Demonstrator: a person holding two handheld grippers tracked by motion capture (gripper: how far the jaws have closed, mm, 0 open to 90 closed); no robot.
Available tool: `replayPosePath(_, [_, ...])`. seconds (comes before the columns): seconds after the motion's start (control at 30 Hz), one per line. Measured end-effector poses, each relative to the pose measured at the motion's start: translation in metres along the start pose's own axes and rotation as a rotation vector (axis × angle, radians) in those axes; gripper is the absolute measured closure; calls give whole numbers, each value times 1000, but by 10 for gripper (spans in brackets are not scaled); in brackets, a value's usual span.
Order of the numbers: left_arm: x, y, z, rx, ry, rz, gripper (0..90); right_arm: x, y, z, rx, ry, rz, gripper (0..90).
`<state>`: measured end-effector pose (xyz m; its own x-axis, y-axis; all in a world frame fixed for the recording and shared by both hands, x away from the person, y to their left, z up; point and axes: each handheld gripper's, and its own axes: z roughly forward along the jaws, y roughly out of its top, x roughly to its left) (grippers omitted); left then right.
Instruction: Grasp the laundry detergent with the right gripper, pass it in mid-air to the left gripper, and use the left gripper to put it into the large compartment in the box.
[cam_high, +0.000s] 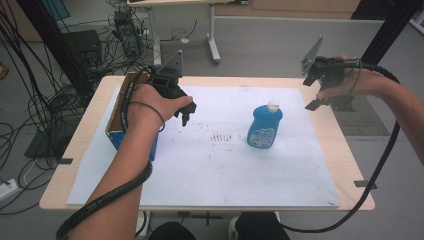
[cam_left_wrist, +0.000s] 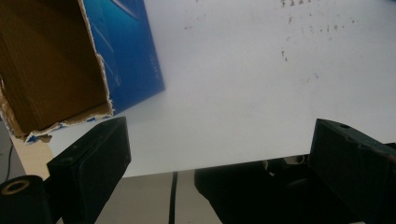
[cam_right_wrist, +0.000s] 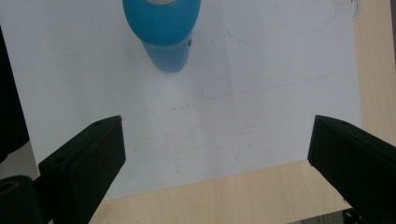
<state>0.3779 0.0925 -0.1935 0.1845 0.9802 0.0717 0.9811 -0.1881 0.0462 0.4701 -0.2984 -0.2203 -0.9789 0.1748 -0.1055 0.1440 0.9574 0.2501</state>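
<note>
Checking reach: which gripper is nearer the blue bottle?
The right gripper; its open jaws face the blue bottle. The left gripper hovers by the box.

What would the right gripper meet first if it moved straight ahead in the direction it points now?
Probably the blue bottle. In the right gripper view it stands upright ahead of the open right gripper, a little left of the middle line, with bare white sheet between. Depth is unclear, so the gripper might pass beside it.

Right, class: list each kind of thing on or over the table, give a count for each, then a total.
Blue bottle: 1
Open cardboard box: 1
White paper sheet: 1
Hand-held grippers, left hand-held gripper and right hand-held gripper, both open and empty: 2
Total: 5
</note>
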Motion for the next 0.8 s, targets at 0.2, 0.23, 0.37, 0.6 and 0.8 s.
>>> replayPosePath(0.2, [-2,1,-1,0,0,4,61,6,-4,10,-21,10,12,38])
replayPosePath(0.23, [-2,1,-1,-1,1,4,61,7,-5,12,-24,14,10,39])
replayPosePath(0.37, [-4,1,-1,0,1,12,61,12,-7,20,-36,23,19,38])
replayPosePath(0.6, [-8,0,-1,-2,1,14,61,18,-11,30,-55,30,19,37])
replayPosePath(0.8, [-10,-2,0,3,-1,23,61,23,-13,35,-77,23,27,35])
